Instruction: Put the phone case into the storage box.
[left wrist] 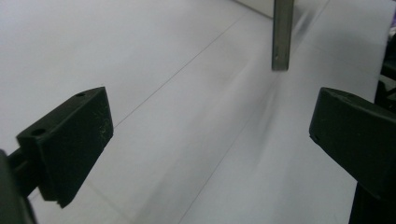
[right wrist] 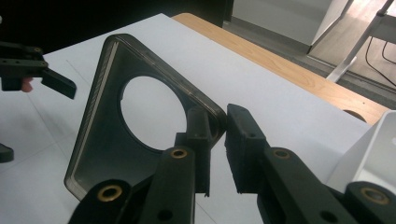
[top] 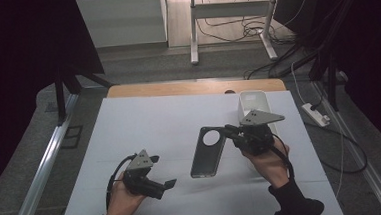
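1. Black left gripper hovers wide open and empty over the near-left counter.
2. Case hangs mid-counter, lifted.
3. Right gripper pinches its far corner; keep that thin-edge grip firm, or it may swing.

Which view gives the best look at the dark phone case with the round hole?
The right gripper view: the phone case is close, showing its hole, rim and the right gripper pinching its corner. The high view shows it small, lifted off the table. The left gripper view catches one edge.
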`<state>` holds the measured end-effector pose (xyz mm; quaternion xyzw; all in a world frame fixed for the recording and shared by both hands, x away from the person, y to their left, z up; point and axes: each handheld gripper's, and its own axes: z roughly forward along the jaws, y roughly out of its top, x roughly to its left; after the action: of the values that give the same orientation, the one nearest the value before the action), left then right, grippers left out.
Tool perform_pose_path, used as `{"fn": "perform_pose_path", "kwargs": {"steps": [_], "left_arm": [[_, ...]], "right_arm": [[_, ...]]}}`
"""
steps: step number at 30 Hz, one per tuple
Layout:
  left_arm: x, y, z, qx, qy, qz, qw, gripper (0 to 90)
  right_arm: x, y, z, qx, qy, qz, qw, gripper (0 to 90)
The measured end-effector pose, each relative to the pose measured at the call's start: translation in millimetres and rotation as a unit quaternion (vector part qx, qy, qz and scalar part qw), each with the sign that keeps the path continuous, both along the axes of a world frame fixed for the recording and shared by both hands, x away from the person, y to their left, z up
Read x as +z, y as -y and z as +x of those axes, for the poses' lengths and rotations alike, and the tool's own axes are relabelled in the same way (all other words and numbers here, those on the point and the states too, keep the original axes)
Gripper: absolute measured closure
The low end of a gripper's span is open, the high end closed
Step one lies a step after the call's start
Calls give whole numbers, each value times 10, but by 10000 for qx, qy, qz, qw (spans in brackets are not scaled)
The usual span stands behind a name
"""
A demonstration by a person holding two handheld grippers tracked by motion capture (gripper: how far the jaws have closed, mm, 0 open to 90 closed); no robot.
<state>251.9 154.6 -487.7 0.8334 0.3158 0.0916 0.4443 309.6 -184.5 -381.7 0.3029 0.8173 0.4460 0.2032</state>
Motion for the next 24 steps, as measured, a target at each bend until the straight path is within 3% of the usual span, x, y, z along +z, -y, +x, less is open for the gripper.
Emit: {"fn": "perform_pose_path", "kwargs": {"steps": [7, 11, 16, 24], "left_arm": [[-9, -190, -133, 268, 91, -93, 9996, 0], [-9, -270, -213, 441, 153, -35, 9989, 0], [-36, -425, -342, 704, 209, 78, 9973, 0], [-60, -606, -467, 1017, 256, 25, 9945, 0]], "right_arm": [[45, 65, 76, -52, -30, 64, 10000, 793], [91, 103, 120, -101, 8, 102, 9999, 794], [141, 142, 168, -170, 31, 106, 9998, 794], [231, 215, 250, -242, 96, 165, 9995, 794]]}}
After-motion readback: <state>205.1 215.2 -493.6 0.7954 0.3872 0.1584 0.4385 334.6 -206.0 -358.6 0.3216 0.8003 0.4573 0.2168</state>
